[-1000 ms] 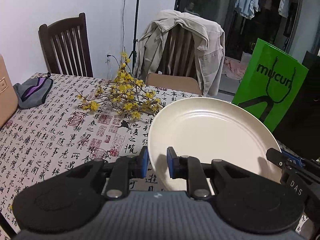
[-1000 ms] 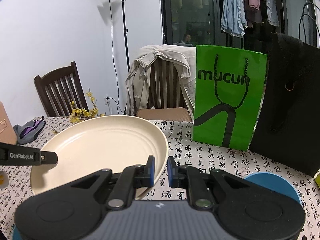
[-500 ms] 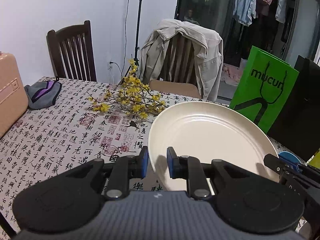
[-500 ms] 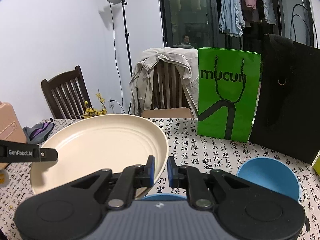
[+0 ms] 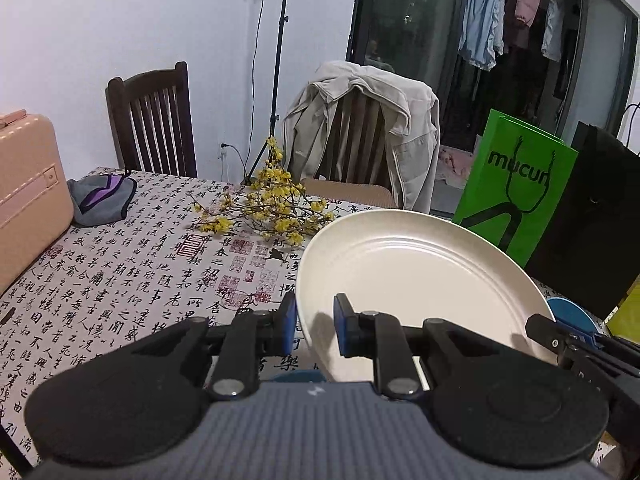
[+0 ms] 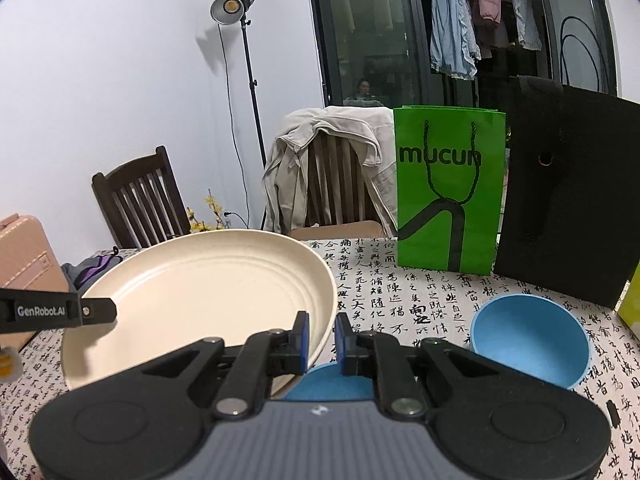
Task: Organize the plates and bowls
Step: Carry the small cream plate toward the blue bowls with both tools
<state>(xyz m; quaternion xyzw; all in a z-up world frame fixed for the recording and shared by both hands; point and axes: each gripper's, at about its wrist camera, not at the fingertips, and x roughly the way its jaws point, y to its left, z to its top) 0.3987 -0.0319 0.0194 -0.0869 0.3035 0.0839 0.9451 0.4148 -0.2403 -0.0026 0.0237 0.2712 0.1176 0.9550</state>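
A blue bowl (image 6: pixel 328 384) showed only as a sliver behind the right gripper (image 6: pixel 322 334), under the cream plate (image 6: pixel 208 300). In the left wrist view another blue bowl (image 5: pixel 572 314) was mostly hidden by that plate. The pink suitcase (image 5: pixel 28 200) was cut off by the picture's edge.

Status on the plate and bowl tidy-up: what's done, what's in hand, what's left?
Nothing looks stacked yet. In hand: the round cream plate is off the table, with the left gripper and the right gripper each clamped on its rim. Left: a blue bowl sits alone on the calligraphy tablecloth, and a second blue dish shows below the plate.
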